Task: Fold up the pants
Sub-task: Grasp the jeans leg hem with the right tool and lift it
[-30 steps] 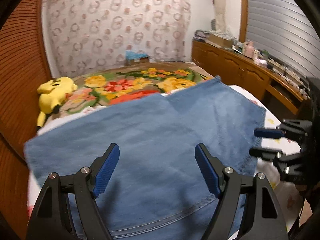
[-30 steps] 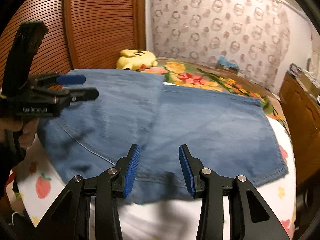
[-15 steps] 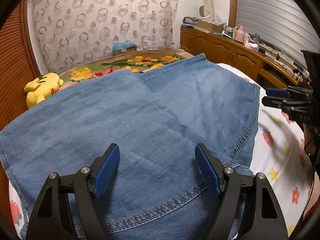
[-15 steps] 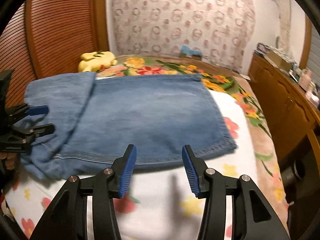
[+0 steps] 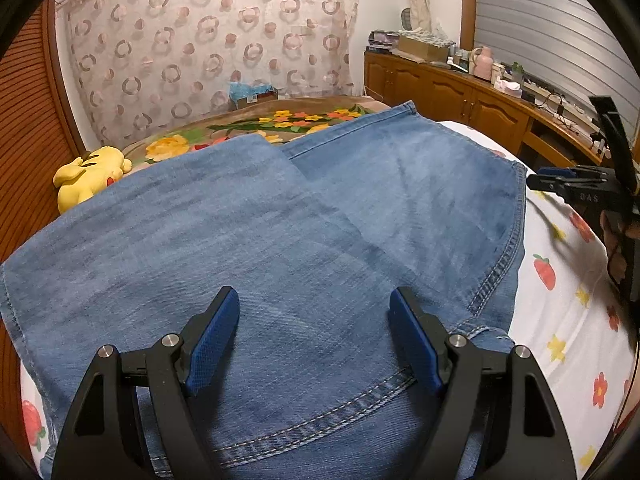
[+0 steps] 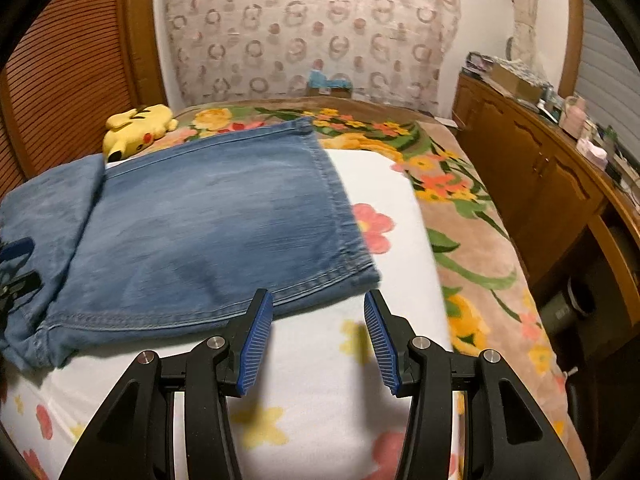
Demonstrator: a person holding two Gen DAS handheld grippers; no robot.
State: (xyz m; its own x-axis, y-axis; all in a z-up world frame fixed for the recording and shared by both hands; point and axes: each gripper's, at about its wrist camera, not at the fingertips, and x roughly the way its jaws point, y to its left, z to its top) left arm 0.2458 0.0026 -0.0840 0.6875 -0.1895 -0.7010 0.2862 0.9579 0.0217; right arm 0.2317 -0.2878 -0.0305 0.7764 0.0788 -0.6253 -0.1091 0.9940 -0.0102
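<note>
A: Where do the pants [image 5: 248, 240] lie?

B: Spread flat on the white flowered sheet [image 6: 320, 360], one leg folded over the other, with the yellow plush toy [image 6: 138, 128] just beyond their far edge.

A: And the grippers?

B: The left gripper [image 5: 314, 336] hovers over the pants, jaws wide apart, empty. The right gripper [image 6: 318, 340] sits over the sheet beside the pants' hem; its jaws have just been opening, nothing between them.
</note>
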